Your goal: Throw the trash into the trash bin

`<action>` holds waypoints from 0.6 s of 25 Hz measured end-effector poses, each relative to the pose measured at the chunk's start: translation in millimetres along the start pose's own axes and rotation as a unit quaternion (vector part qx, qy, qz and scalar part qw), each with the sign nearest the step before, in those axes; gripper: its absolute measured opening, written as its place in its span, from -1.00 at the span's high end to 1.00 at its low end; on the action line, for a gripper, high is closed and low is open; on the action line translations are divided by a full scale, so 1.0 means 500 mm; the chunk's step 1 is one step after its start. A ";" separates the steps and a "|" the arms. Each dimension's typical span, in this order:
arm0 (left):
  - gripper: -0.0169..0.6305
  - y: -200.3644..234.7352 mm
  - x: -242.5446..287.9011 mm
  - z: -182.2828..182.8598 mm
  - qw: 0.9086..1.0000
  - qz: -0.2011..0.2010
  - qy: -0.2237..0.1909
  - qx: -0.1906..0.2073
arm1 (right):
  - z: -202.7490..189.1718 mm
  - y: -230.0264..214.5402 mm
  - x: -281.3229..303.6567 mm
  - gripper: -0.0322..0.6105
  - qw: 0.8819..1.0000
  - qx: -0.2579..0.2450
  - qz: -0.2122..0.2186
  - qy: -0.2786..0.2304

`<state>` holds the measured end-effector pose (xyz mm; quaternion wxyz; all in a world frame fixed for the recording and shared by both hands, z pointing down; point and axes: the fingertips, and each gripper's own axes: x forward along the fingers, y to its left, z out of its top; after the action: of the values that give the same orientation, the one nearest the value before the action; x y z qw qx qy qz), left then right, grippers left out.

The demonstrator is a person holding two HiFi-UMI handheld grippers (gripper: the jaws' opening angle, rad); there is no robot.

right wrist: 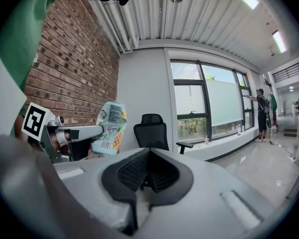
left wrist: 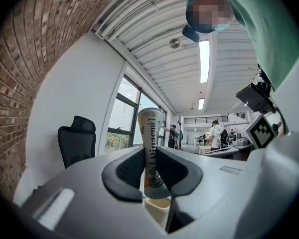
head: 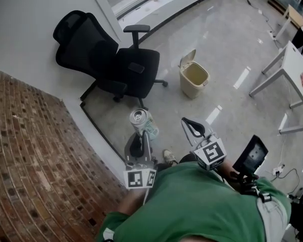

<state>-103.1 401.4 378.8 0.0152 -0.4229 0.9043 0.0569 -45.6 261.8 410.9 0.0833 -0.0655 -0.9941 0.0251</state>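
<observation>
Clamping can [left wrist: 150, 128], left tongs [left wrist: 150, 166]; bin [head: 193, 77] well apart.

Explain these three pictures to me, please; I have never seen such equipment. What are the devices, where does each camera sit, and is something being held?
There is no robot here. A person holds a two-jaw tool in each hand. The head view looks down from a camera on the person's head. The other two views come from a camera riding on each gripper.

The left gripper has its jaws shut on a drink can. The right gripper has its jaws together with nothing between them. The marker cubes are parts of the grippers.

On the floor ahead stand a beige trash bin, lid up, and a black office chair.
</observation>
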 end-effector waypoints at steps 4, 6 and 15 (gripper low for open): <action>0.72 0.052 0.019 -0.004 1.000 -0.016 0.004 -0.009 | 0.004 0.013 0.038 0.89 1.000 0.001 -0.021 0.005; 0.72 0.061 0.032 -0.007 1.000 -0.025 0.007 -0.015 | 0.010 0.010 0.047 0.89 0.999 -0.002 -0.031 0.008; 0.72 0.059 0.152 -0.018 0.997 -0.072 0.010 -0.027 | 0.029 -0.071 0.085 0.89 0.996 0.011 -0.085 0.004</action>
<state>-174.3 361.2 384.5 -0.0010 -0.4874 0.8699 0.0761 -94.0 231.8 405.6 0.0898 0.0199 -0.9953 0.0289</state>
